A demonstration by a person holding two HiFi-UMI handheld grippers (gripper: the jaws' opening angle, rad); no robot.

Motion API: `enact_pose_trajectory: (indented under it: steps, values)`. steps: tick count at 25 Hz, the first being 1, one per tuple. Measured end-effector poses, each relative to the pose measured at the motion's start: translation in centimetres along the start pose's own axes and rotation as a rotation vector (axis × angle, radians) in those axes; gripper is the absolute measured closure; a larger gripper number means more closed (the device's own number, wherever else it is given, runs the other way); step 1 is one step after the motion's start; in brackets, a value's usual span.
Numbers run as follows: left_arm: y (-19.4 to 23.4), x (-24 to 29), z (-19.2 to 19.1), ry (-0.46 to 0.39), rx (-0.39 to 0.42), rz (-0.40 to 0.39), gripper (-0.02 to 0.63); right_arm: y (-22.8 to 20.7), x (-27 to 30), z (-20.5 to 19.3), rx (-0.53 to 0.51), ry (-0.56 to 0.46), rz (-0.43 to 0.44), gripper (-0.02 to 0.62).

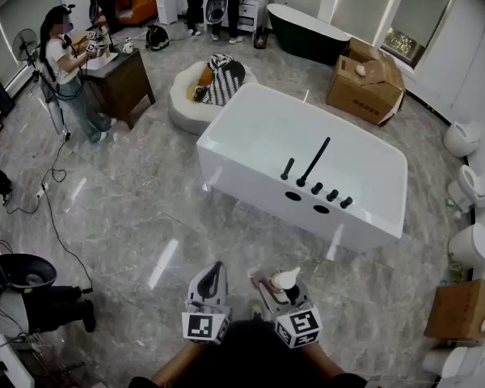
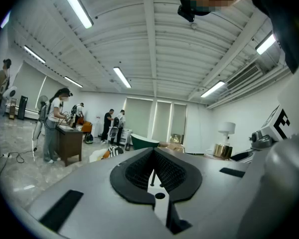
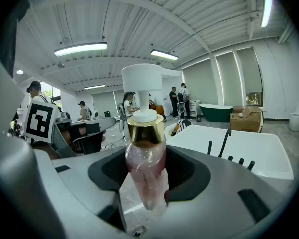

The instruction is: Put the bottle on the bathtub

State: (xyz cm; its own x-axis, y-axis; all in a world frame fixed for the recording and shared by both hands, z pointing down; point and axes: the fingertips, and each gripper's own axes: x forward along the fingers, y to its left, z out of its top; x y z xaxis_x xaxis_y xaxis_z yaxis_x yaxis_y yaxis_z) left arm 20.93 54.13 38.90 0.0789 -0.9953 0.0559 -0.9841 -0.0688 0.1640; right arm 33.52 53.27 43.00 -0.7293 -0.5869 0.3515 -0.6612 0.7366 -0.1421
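A white bathtub (image 1: 250, 128) with a black faucet (image 1: 314, 162) and knobs on its near rim stands on the marble floor ahead of me. My right gripper (image 1: 276, 291) is shut on a pink bottle (image 1: 285, 280) with a gold collar and white pump, held upright low in the head view, well short of the tub. In the right gripper view the bottle (image 3: 145, 158) stands between the jaws of the right gripper (image 3: 147, 185), with the bathtub (image 3: 249, 156) beyond it to the right. My left gripper (image 1: 213, 281) hangs beside it, its jaws (image 2: 153, 176) shut on nothing. The bottle (image 2: 222, 150) also shows at the left gripper view's right.
A dark green tub (image 1: 307, 32) and a cardboard box (image 1: 365, 79) stand beyond the white tub. A round white cushion (image 1: 196, 99), a wooden desk (image 1: 121, 83) and a person (image 1: 65, 71) are at the far left. Toilets (image 1: 469, 188) line the right wall. A cable (image 1: 52, 217) runs over the floor.
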Motion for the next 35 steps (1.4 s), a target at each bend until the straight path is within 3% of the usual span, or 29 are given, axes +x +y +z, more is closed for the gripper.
enact_pose_trajectory:
  steps: [8,14,26,30,35]
  values:
    - [0.8,-0.1,-0.2,-0.006,0.042,-0.007,0.592,0.3,0.3,0.4,-0.010,-0.005,0.002,0.376]
    - [1.7,-0.7,0.5,-0.010,-0.006,0.010,0.592,1.1,0.9,0.7,0.009,-0.008,0.013,0.376]
    - [7.2,-2.2,0.3,0.000,0.019,-0.005,0.592,4.7,4.1,1.3,0.040,-0.027,-0.021,0.376]
    - [9.5,-2.9,0.6,-0.006,-0.024,-0.019,0.592,6.6,5.2,1.5,0.051,-0.037,-0.050,0.376]
    - [12.0,-3.2,0.2,-0.001,-0.014,-0.040,0.592,8.1,7.1,1.7,0.059,-0.057,-0.067,0.376]
